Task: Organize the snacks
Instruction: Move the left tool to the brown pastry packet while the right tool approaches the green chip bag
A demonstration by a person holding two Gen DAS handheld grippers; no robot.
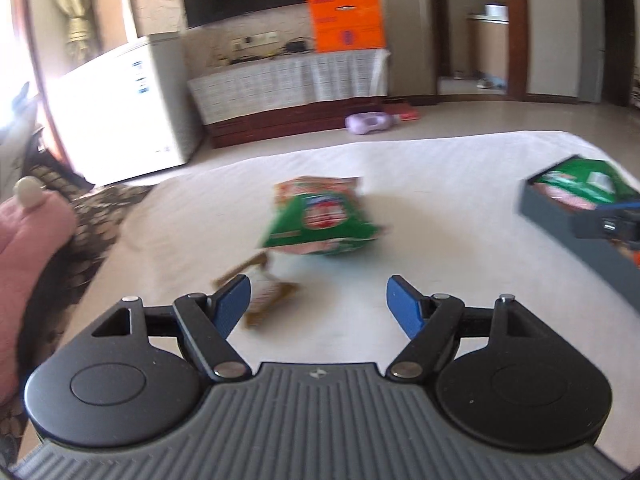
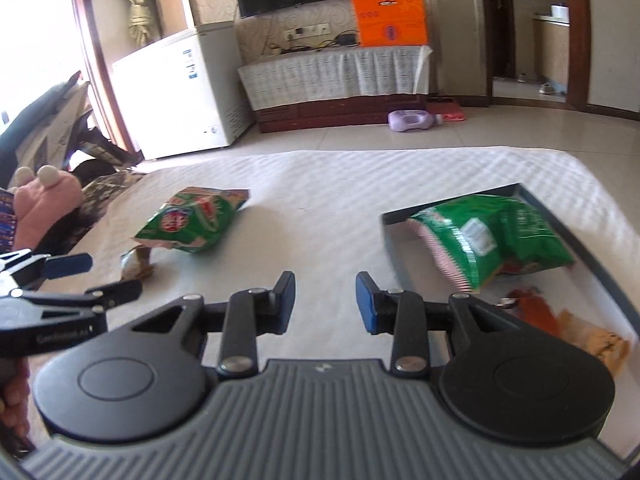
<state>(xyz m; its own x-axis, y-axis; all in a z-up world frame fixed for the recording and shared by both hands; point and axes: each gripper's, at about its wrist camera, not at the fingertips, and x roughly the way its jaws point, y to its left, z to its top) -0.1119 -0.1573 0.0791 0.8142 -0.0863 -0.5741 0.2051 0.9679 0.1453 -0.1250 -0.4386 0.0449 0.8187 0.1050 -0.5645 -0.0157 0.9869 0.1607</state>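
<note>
A green snack bag (image 1: 320, 218) lies on the white table, also in the right wrist view (image 2: 190, 220). A small brown-wrapped snack (image 1: 266, 294) lies just in front of it, by my left finger; it also shows in the right wrist view (image 2: 138, 264). My left gripper (image 1: 318, 306) is open and empty, low over the table near both. A dark grey tray (image 2: 600, 264) at the right holds another green bag (image 2: 492, 236) and small orange and tan packets (image 2: 536, 308). My right gripper (image 2: 326, 304) is open and empty, left of the tray.
The white table (image 2: 320, 184) ends at a far edge before a tiled floor. A pink plush (image 2: 48, 196) sits at the left edge. Beyond are a white freezer (image 2: 180, 92), a covered cabinet with an orange bag (image 2: 388, 14), and a purple bottle (image 2: 412, 120) on the floor.
</note>
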